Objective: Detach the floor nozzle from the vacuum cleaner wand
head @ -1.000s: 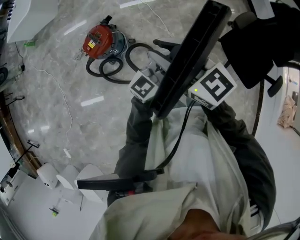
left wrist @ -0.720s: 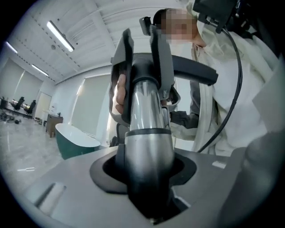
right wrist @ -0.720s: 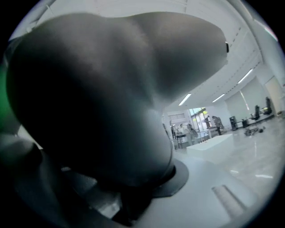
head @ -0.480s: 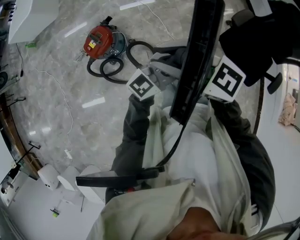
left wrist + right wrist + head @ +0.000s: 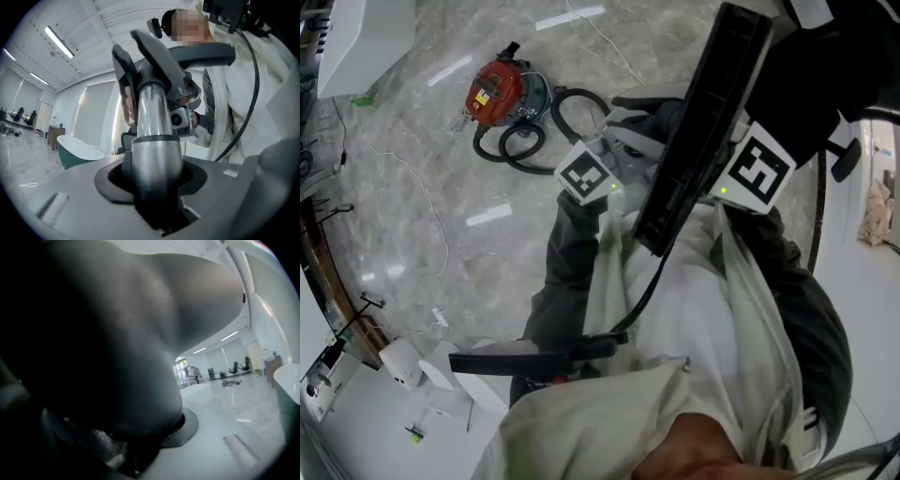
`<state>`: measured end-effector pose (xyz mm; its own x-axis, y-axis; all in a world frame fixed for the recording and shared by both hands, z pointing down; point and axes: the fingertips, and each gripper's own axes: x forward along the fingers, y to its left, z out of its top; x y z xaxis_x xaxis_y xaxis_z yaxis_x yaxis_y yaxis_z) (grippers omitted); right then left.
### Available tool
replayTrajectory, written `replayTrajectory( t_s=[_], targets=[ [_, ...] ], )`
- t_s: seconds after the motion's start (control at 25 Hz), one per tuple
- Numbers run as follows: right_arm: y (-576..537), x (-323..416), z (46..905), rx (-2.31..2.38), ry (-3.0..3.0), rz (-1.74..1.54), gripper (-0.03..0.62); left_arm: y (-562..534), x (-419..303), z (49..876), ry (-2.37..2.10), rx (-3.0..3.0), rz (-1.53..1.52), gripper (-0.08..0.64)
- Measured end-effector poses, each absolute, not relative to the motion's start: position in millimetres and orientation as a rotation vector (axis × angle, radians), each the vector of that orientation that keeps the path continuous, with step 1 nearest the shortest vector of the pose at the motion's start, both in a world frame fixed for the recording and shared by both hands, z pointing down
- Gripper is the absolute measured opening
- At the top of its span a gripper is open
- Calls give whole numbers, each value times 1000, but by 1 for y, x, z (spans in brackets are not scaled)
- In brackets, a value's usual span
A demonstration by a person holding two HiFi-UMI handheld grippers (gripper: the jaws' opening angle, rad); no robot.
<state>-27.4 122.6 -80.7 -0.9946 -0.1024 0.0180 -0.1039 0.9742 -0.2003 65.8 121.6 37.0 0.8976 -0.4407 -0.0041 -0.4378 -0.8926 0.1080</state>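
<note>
I hold the black floor nozzle (image 5: 698,131) up at chest height, slanting between my two grippers. My left gripper (image 5: 637,141) is against its left side and my right gripper (image 5: 727,155) against its right side; the nozzle hides both pairs of jaws. In the left gripper view the silver wand (image 5: 152,131) is seated in the neck socket of the grey nozzle top (image 5: 70,197), and the wand runs up to a dark handle (image 5: 201,51). In the right gripper view the dark neck (image 5: 103,333) fills the picture, above the nozzle top (image 5: 225,437).
A red vacuum canister (image 5: 495,91) lies on the marble floor at the upper left, its black hose (image 5: 548,127) coiled beside it. A thin white cord (image 5: 431,206) trails across the floor. White objects (image 5: 403,361) stand at the lower left. A dark bar (image 5: 530,358) crosses my lap.
The nozzle has swung to stand more upright in the head view. My right gripper has shifted right and slightly up with it. The left gripper has barely moved.
</note>
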Motion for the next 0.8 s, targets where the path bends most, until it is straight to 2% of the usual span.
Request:
replayTrajectory(
  t_s=[0.16,0.28,0.4,0.6,0.68,0.8],
  targets=[
    [150,-14,-87,-306,-3143,194,100,132,76,31,-536,2993,-36,206],
    [159,-5,-90,-453,-3148,136,101,139,82,30,-425,3008,-6,206],
    [143,-7,-96,-186,-3172,183,97,135,83,29,-454,3010,13,202],
    [90,10,-89,732,-3092,417,95,123,88,36,-624,2983,36,186],
    [89,16,-85,705,-3083,444,97,121,92,38,-648,2987,35,202],
    [114,11,-88,337,-3111,299,98,130,96,38,-578,3006,43,204]
  ],
)
